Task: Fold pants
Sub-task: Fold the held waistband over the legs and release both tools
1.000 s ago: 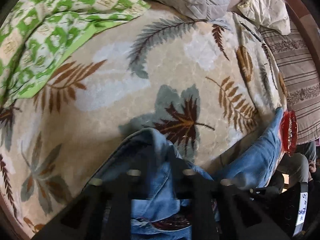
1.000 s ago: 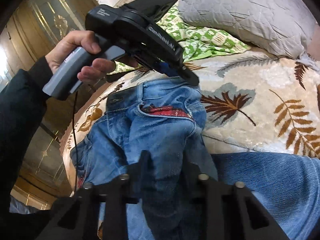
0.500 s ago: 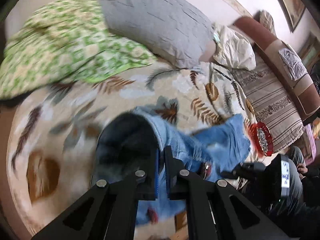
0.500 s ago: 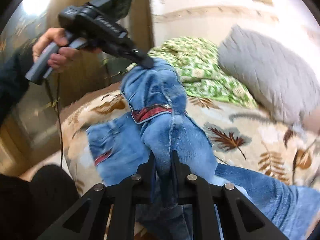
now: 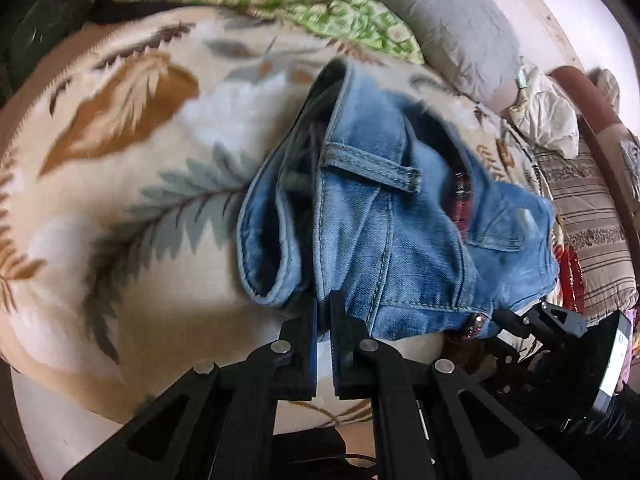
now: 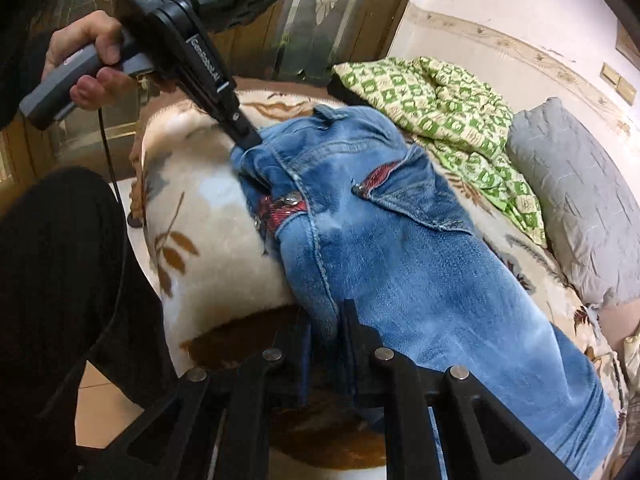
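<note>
The jeans (image 6: 400, 248) lie on a bed covered by a leaf-patterned blanket (image 6: 200, 216), running from the centre of the right wrist frame to its lower right. The waistband end, with red plaid lining and a metal button visible, sits at frame centre.

Left gripper (image 6: 250, 140): closed on the waistband edge of the jeans, at centre left of the right wrist frame. A hand (image 6: 86, 60) grasps its handle at the upper left. In the left wrist frame the same gripper (image 5: 324, 308) appears at lower centre, fingers nearly together, with denim clamped between them.

Right gripper (image 6: 326, 320): closed on a fold of denim at lower centre of the right wrist frame. The fabric fills the narrow gap between the fingers. In the left wrist frame this gripper (image 5: 504, 318) appears at the lower right, at the edge of the jeans.

A green patterned quilt (image 6: 440, 96) lies at upper centre of the right wrist frame. A grey pillow (image 6: 576, 200) lies at the right. A person's dark clothed leg (image 6: 68, 280) occupies the lower left.
</note>
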Demonstrator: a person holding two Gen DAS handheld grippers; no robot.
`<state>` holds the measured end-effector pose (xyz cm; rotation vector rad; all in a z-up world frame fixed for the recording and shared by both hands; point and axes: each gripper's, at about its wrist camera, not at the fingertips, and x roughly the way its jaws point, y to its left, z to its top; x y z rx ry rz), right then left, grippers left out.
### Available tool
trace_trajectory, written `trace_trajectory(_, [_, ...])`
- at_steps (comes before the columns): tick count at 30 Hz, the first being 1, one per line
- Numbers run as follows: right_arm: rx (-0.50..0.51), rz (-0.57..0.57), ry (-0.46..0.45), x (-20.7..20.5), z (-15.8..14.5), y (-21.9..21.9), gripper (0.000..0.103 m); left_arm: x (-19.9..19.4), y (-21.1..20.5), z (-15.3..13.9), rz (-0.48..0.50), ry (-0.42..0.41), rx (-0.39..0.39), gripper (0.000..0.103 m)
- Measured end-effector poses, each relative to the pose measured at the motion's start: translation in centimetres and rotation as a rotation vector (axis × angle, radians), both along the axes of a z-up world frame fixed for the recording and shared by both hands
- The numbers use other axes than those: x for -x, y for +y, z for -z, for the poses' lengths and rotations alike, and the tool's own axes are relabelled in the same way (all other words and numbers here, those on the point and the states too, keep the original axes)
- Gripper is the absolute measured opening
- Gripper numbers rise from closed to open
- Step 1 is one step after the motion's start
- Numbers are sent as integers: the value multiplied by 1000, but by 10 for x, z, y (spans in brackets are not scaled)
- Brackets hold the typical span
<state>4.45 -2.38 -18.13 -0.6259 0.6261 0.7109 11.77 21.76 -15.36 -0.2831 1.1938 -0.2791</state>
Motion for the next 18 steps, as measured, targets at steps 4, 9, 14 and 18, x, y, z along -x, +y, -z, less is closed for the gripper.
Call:
trace_trajectory(4, [22,3,-17,2,2,1,17,1,-3,-4,12,-14,-16,7])
trace_trajectory(9, [2,21,-54,15,-17,-14,89,24,8,-43,-48,-116,-107,97])
trace_trajectory(14, [-122,89,-57,19,-53,-49,89,35,16,-92,-77,-241,-58,99])
trace_trajectory(18, [-283,211,7,15,-79,-90,92,31,-22,-132,63,-335,-117,101])
